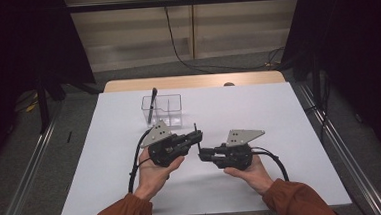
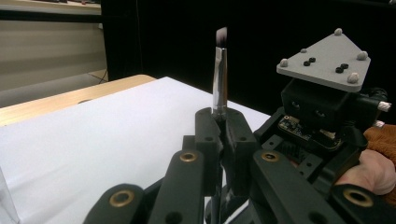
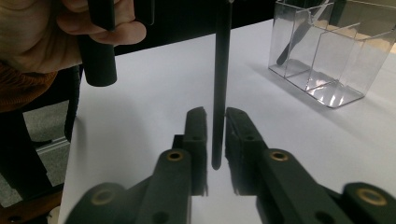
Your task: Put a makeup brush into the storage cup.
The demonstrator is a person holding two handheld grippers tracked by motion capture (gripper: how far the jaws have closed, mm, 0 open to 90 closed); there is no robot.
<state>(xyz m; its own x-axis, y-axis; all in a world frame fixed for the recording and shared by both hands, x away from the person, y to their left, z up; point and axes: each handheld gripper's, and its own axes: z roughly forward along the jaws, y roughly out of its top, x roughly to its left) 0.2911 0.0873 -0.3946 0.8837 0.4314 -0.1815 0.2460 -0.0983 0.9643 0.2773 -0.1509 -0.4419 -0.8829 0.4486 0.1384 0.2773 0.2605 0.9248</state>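
White table top (image 1: 280, 132), grey floor (image 1: 226, 64), beige wall (image 1: 234, 29), black curtains (image 1: 354, 37).

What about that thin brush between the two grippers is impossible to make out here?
- Brush lower handle: left gripper view, hidden behind the shut jaws of the left gripper.
- Brush top: right gripper view, cut off by the upper edge.
- Whether the right gripper pinches it: jaws flank the handle, contact unclear.
- High view: brush too small.

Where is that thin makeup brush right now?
In the high view the brush stands upright at mid-table, clamped in the left claw, its handle between the right claw's jaws, before the clear organizer.
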